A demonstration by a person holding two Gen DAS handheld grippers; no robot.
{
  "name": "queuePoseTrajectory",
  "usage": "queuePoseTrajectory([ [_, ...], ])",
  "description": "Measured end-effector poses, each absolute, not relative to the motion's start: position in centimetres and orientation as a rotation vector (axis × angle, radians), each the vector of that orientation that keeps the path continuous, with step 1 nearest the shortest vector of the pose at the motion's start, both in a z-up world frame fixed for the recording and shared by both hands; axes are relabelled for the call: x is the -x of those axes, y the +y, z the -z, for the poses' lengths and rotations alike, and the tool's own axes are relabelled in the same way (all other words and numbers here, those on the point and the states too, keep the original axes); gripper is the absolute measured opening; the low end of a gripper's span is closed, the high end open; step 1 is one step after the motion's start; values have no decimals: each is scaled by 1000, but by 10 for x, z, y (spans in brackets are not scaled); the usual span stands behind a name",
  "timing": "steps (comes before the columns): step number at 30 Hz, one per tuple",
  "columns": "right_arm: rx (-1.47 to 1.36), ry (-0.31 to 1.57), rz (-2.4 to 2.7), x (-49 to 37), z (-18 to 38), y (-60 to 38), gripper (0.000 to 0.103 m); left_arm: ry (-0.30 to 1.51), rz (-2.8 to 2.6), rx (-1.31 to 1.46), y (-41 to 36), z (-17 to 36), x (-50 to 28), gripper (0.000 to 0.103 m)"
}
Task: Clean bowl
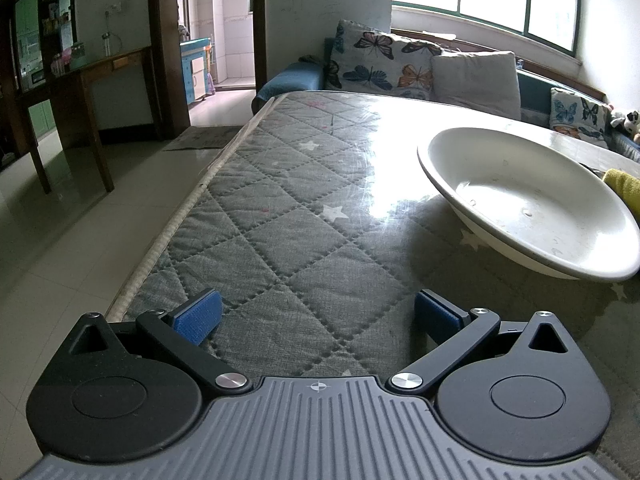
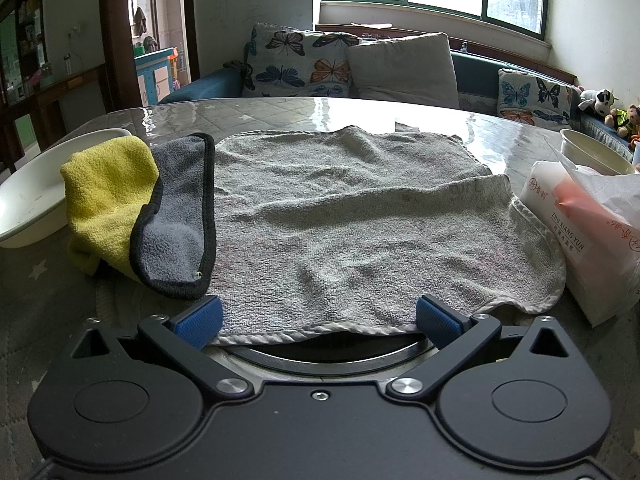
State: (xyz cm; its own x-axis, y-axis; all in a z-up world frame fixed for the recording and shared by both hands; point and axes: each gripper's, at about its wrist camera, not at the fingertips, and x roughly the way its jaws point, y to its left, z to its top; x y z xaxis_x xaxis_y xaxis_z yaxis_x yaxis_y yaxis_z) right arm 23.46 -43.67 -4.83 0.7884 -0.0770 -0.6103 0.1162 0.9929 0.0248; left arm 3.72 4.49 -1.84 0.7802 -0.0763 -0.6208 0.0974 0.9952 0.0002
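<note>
The left gripper (image 1: 318,316), jaws apart and empty, hovers left of the white bowl (image 1: 532,204). Right of the bowl lies a yellow-grey cloth (image 2: 132,208), then a spread grey towel (image 2: 348,220); the right gripper (image 2: 318,316), jaws apart, faces its edge, probably to wipe.

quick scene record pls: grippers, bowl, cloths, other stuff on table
left gripper: open, empty, over quilted table cover
right gripper: open, empty, at near hem of grey towel
bowl: white, shallow, upright, a few droplets or specks inside
grey towel: spread flat, covers a round metal rim at its near edge
yellow-grey cloth: bunched between bowl and towel, overlapping the towel's edge
tissue pack: right of towel
small white container: behind tissue pack
</note>
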Motion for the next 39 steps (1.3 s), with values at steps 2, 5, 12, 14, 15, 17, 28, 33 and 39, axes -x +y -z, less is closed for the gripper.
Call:
queuePoseTrajectory([
  [2,-62,654,104,-235,48,-437,103,669,94,-32,45,18,-37,103],
  [5,-62,654,104,-234,48,-436,103,669,94,-31,45,19,-37,103],
  [12,-62,654,104,-234,48,-437,103,668,96,-26,44,19,-37,103],
  [14,-62,654,104,-234,48,-437,103,668,95,-27,44,19,-37,103],
  [15,-62,654,104,-234,48,-437,103,669,95,-28,44,19,-37,103],
  [17,-62,654,104,-234,48,-437,103,669,95,-28,42,19,-37,103],
  [28,-62,655,104,-234,48,-436,103,669,95,-27,41,18,-38,103],
  [33,-61,655,104,-235,48,-435,103,669,95,-28,41,18,-38,103],
  [39,-61,655,104,-235,48,-433,103,669,95,-27,42,18,-38,103],
])
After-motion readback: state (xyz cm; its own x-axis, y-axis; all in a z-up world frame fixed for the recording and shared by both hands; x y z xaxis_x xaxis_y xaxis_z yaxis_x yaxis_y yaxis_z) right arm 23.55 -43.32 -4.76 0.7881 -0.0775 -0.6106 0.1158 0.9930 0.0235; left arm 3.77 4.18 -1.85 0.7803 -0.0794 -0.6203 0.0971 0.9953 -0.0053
